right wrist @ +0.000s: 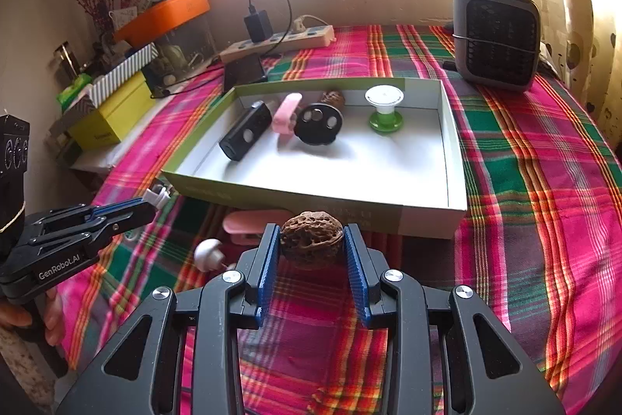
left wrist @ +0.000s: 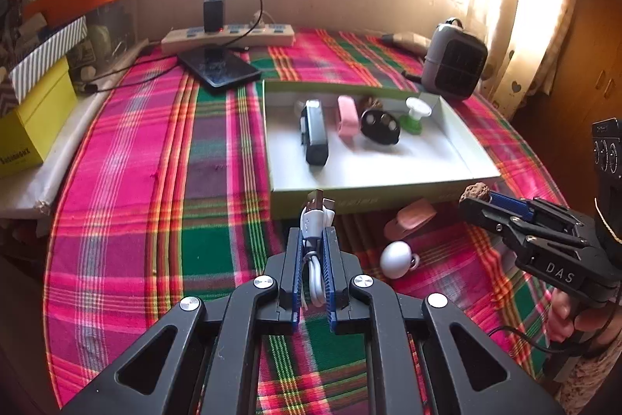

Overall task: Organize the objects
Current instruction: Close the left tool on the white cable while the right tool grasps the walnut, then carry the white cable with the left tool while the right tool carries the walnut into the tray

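Left gripper (left wrist: 315,216), pitched downward with jaws clamped on a coiled white cable (left wrist: 313,240), and right gripper (right wrist: 311,238), at its 3 o'clock and likewise pitched downward, pads pressed on a walnut (right wrist: 311,234); a hand (left wrist: 563,317) grips the right handle.

The right claw (right wrist: 311,240) grips a brown walnut (right wrist: 311,238) between its blue pads, just short of the near wall of an open shallow box (right wrist: 427,214) at twelve o'clock. Inside the box lie a black rectangular gadget (right wrist: 245,135), a pink clip (right wrist: 286,117), a round black disc (right wrist: 318,124) and a green-and-white spool (right wrist: 385,113). At nine o'clock the left claw (right wrist: 153,202) pinches a white cable plug (right wrist: 157,197). A white egg-shaped item (right wrist: 208,253) rests on the plaid cloth (right wrist: 544,181) at ten o'clock.
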